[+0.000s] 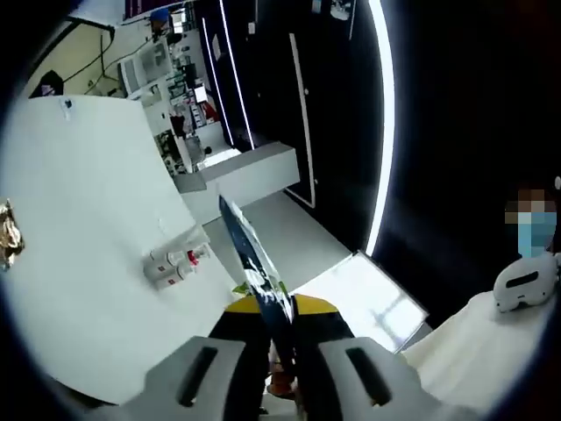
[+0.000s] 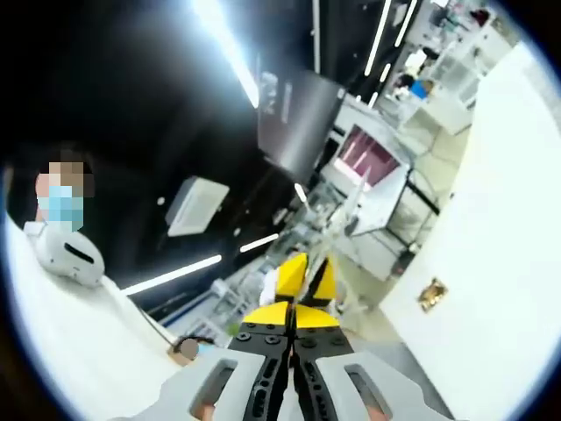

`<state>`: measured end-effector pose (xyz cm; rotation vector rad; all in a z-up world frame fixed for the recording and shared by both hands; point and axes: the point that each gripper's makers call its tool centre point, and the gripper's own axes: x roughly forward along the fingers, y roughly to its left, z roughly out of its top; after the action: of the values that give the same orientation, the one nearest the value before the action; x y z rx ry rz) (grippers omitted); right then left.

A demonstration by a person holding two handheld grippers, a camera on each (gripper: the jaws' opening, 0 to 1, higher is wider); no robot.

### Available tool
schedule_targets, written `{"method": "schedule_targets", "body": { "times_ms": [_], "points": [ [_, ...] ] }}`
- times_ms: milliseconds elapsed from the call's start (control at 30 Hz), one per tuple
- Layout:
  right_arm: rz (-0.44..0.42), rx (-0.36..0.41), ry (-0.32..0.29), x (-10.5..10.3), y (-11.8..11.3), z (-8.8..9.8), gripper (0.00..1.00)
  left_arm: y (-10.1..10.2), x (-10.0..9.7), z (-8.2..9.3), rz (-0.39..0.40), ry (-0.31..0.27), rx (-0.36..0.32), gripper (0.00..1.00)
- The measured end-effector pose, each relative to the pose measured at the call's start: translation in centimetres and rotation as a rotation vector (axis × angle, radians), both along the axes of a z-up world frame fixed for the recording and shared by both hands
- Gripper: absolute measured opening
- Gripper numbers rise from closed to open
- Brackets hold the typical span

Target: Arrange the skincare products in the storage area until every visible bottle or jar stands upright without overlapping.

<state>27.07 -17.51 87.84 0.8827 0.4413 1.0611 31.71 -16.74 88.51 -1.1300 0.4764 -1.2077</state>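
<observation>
My left gripper (image 1: 285, 309) is shut on a thin dark blue packet (image 1: 250, 250) with white marks, which sticks up edge-on from between the yellow-tipped jaws. Past it, on the white table (image 1: 79, 193), a small cluster of white bottles with red caps (image 1: 175, 263) lies near the table's edge; they look tipped on their sides. A small gold item (image 1: 7, 235) sits at the far left of that table. My right gripper (image 2: 305, 279) is held in the air, its jaws together with nothing visible between them. The gold item (image 2: 432, 294) rests on the white table (image 2: 500, 263) to its right.
The table edge (image 1: 188, 206) drops to a grey floor. Shelves of goods (image 1: 180, 96) stand at the back against a black wall with light strips. A person in white (image 2: 61, 324) is close by, with a white rounded device (image 1: 526, 282) on a white cloth.
</observation>
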Motion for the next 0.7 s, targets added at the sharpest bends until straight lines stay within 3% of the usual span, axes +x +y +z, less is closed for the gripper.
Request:
{"method": "schedule_targets", "body": {
  "times_ms": [167, 267, 367, 467, 600, 700],
  "points": [
    [-0.048, 0.027, 0.007, -0.4, -0.9, -0.5, 0.00, -0.4, 0.1, -0.8, 0.001, 0.007, 0.051, 0.05],
    [-0.078, 0.049, 0.022, -0.5, -1.8, -0.7, 0.00, -0.2, 0.6, -1.0, 0.017, 0.035, 0.043, 0.03],
    [-0.102, 0.036, 0.036, -0.7, -1.9, -1.1, 0.00, -0.7, 0.3, -0.9, 0.005, 0.009, 0.075, 0.00],
    [-0.115, 0.032, 0.043, -1.0, -2.2, -1.2, 0.01, -1.2, 0.4, -1.3, -0.014, 0.033, 0.098, 0.00],
    [-0.213, -0.133, 0.003, -1.1, -4.3, -3.0, 0.12, -1.2, 1.1, -1.1, -0.014, 0.042, 0.095, 0.00],
    [-0.307, -0.282, -0.029, -1.3, -6.5, -4.1, 0.26, -1.5, 1.6, -1.3, -0.029, 0.036, 0.135, 0.00]
  ]
}}
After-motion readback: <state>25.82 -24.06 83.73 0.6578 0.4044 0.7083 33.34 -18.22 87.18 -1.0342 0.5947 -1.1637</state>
